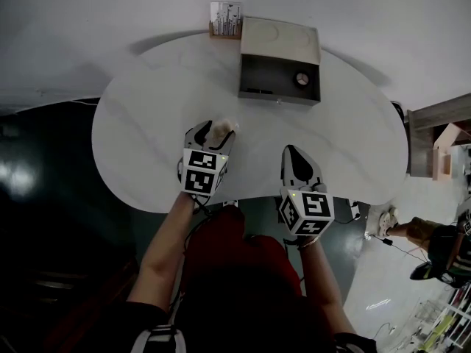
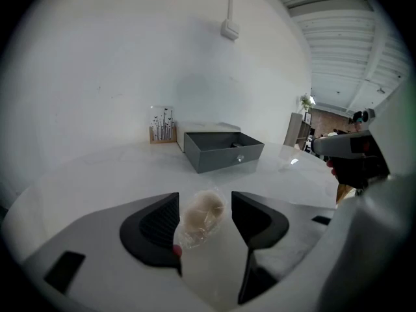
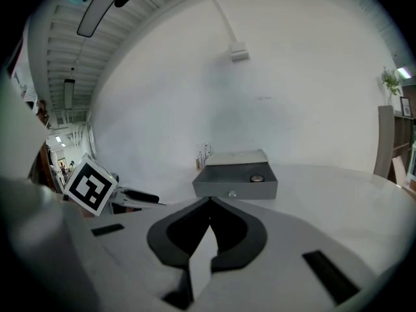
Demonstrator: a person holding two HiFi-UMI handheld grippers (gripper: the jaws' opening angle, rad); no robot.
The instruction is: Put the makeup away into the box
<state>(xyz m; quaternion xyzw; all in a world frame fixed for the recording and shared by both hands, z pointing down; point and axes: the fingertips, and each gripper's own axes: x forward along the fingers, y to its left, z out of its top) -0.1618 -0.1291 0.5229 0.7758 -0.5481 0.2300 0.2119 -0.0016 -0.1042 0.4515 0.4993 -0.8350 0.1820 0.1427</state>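
Two grippers sit over the near edge of the white tabletop [image 1: 147, 116] in the head view, with the open grey box [image 1: 278, 95] well apart at the far side. Your left gripper [image 2: 205, 208] view shows jaws spread wide around the wrapped makeup puff [image 2: 200, 218], pads not pressing. Center it and close gently on the soft body, not the loose film. Your right gripper [image 3: 209, 203] view shows jaws together and empty; keep it clear of the box.

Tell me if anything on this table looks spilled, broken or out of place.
Nothing spilled or broken. One wrapped puff sits between the left gripper's open jaws, well apart from the grey box where it belongs.
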